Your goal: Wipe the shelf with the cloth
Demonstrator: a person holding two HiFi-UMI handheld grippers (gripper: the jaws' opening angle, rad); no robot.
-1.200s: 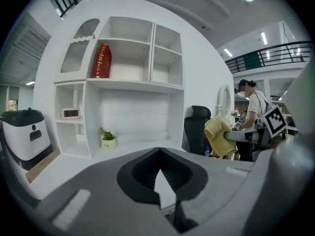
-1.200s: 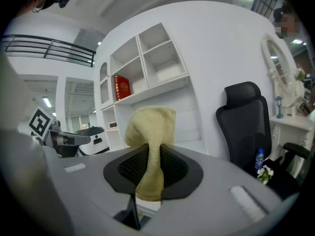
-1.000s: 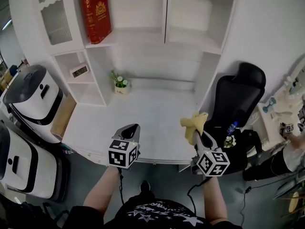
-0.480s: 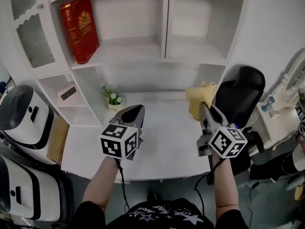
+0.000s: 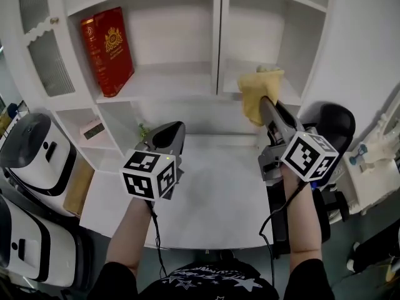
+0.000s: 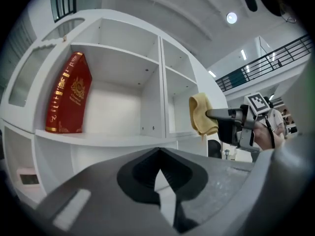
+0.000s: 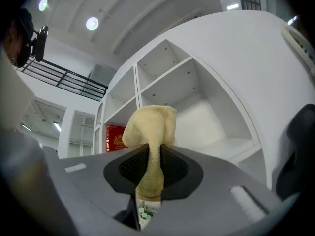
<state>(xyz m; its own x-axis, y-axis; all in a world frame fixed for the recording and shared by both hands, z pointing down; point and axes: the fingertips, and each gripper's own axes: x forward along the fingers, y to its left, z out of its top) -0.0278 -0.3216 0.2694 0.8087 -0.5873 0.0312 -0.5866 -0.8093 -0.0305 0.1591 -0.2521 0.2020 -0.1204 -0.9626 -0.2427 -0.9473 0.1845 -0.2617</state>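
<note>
Approach step. Right gripper (image 5: 267, 111) is pinching the yellow cloth (image 5: 256, 89), holding it at the shelf's (image 5: 232, 85) front edge; contact unclear. Left gripper (image 5: 170, 133), jaws together and empty, is hovering below the shelf. Next, probably: pressing cloth down, sweeping sideways.

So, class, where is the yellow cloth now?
The cloth is right of centre in the head view, clamped in the right hand-held gripper, up in front of the right shelf compartment.
</note>
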